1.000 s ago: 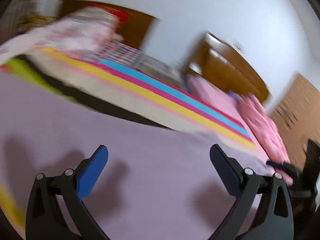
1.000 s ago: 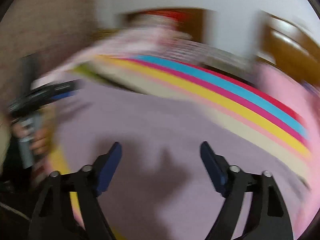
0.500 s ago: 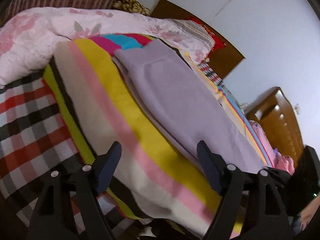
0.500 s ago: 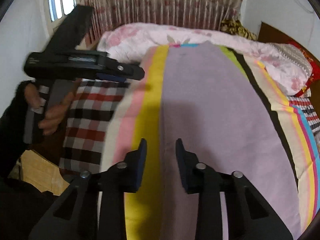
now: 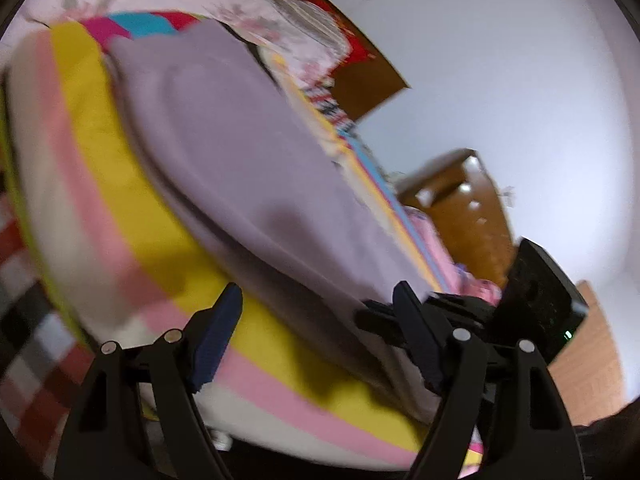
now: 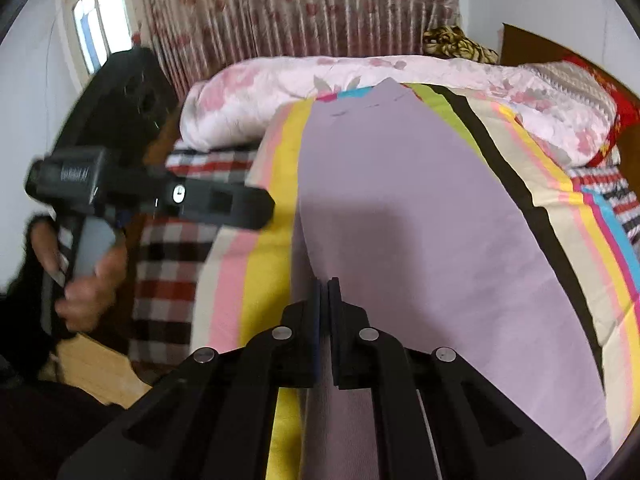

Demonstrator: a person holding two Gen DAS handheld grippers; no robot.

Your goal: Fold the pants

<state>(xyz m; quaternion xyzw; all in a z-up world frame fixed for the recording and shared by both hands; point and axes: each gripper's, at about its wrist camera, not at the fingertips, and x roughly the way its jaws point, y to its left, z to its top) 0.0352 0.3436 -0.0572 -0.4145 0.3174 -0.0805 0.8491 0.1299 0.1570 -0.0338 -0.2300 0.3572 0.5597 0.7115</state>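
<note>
Right gripper (image 6: 324, 292) pinched shut on pants (image 6: 420, 240) at bed's (image 6: 256, 280) near edge; thin bite may slip. Left gripper (image 5: 320, 332) wide, empty, so pants could drag lopsided.

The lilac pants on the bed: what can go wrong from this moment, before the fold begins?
1. The right gripper is shut on the near edge of the lilac pants. It may hold only one layer, so the pants could open when lifted.
2. The left gripper is open above the striped blanket, with the pants edge between its fingers. Closing here could catch the blanket too.
3. A lift by one gripper alone would drag the pants crooked.
</note>
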